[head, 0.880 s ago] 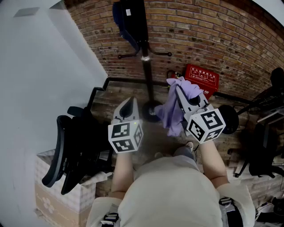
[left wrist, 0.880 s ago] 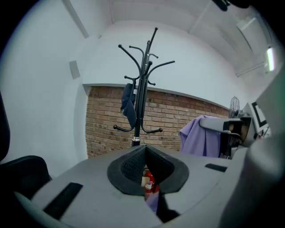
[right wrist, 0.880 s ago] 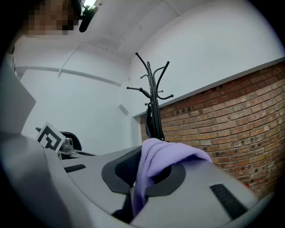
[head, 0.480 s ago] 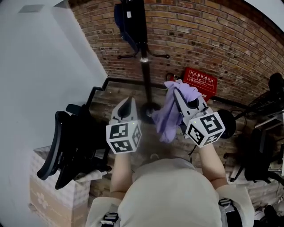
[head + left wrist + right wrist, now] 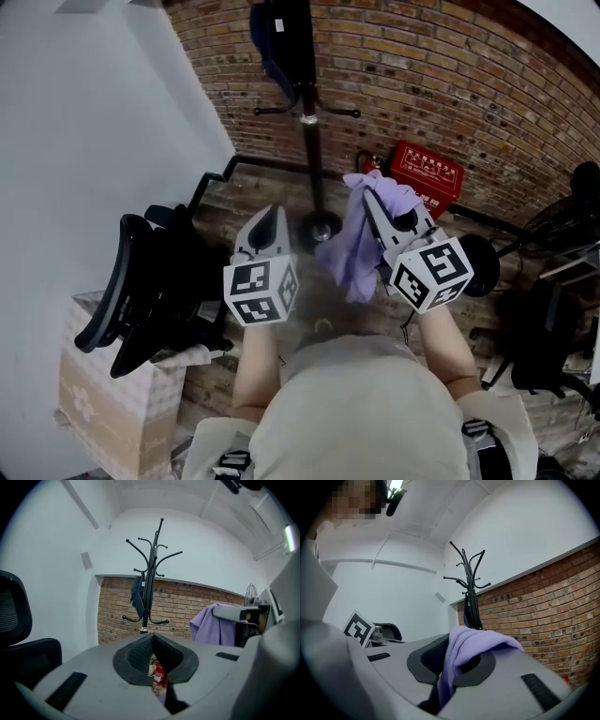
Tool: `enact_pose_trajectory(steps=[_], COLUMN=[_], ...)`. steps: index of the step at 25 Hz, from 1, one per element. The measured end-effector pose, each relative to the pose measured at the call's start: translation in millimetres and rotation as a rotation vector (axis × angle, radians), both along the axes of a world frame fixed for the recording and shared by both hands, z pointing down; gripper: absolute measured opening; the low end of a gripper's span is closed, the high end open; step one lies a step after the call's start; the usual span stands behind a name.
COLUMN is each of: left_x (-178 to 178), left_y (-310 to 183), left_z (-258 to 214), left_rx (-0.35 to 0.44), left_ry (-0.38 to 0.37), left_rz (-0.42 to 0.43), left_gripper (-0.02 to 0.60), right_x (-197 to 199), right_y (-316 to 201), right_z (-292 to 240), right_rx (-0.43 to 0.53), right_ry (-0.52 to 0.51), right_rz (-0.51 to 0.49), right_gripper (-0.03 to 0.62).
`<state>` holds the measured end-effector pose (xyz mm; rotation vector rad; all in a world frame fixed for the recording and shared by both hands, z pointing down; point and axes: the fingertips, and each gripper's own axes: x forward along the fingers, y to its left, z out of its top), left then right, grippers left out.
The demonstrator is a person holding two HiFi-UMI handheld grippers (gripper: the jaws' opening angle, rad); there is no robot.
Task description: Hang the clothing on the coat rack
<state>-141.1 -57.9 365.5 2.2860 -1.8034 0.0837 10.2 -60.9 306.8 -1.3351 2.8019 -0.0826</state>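
Right tongs [image 5: 375,202] clamped on soft lilac garment [image 5: 349,251]; fabric drapes over jaws, hangs limp below. Left tongs [image 5: 269,223] closed, empty, just beside. Slim black metal coat rack [image 5: 309,122] ahead.

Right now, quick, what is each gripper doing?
Left gripper: closed, holding nothing.
Right gripper: closed on the purple garment.
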Motion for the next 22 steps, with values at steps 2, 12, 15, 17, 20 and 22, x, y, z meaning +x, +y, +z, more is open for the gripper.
enact_pose_trajectory(steps=[2, 12, 15, 17, 20, 22], left_x=[-1, -4, -6, -9, -16, -20], left_y=[0, -22, -30, -36, -44, -49], left_z=[0, 0, 1, 1, 2, 2], left_rx=[0.001, 0.002, 0.001, 0.001, 0.0, 0.0], left_ry=[-0.003, -0.011, -0.014, -0.015, -0.012, -0.011], left_rz=[-0.003, 0.022, 0.036, 0.045, 0.052, 0.054], left_gripper=[0.003, 0.003, 0.003, 0.003, 0.003, 0.003], right_x=[-2, -12, -17, -21, -31, -37], right_y=[0, -13, -22, -29, -38, -43], right_z=[-1, -17, -19, -19, -21, -25], right_rx=[0.004, 0.033, 0.032, 0.032, 0.038, 0.047], right_ry=[0.004, 0.021, 0.02, 0.019, 0.029, 0.034], right_rz=[-0.006, -0.013, -0.006, -0.007, -0.011, -0.013], right_gripper=[0.014, 0.014, 0.014, 0.014, 0.014, 0.014])
